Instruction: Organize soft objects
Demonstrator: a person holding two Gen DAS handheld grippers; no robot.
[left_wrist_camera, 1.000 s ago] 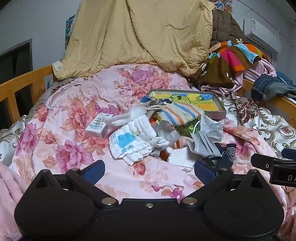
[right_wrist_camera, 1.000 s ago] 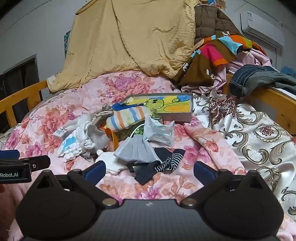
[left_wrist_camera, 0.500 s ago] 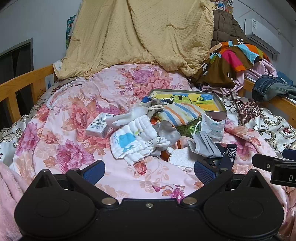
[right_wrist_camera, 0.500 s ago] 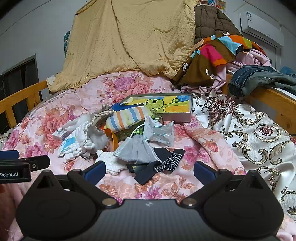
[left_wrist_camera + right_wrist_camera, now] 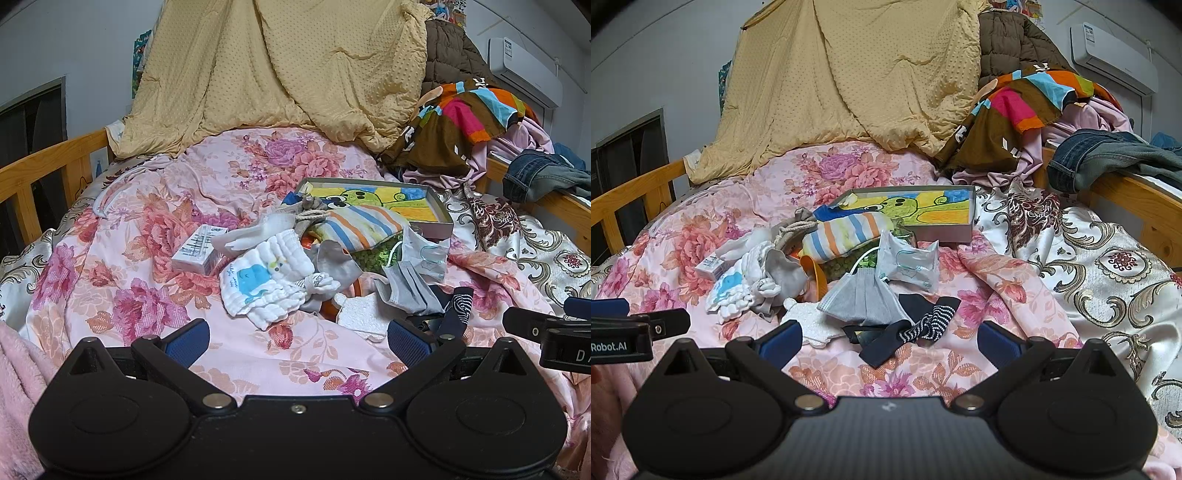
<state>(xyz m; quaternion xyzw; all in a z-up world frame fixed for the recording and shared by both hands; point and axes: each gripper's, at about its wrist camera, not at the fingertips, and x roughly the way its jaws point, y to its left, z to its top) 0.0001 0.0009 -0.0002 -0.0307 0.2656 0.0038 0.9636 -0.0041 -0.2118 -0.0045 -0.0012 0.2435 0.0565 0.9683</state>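
Observation:
A heap of small soft things lies mid-bed: a white cloth with a blue elephant, a striped pouch, a grey face mask, a packaged mask, and dark striped socks. Behind them is a shallow box with a cartoon picture. My left gripper is open just short of the white cloth. My right gripper is open, close before the socks. Both hold nothing.
A small white carton lies left of the heap. A yellow quilt hangs at the back, with piled clothes and jeans at right. Wooden rails edge the bed. Floral bedding spreads to the left.
Both views have crept very slightly; the heap and the open grippers stand as before.

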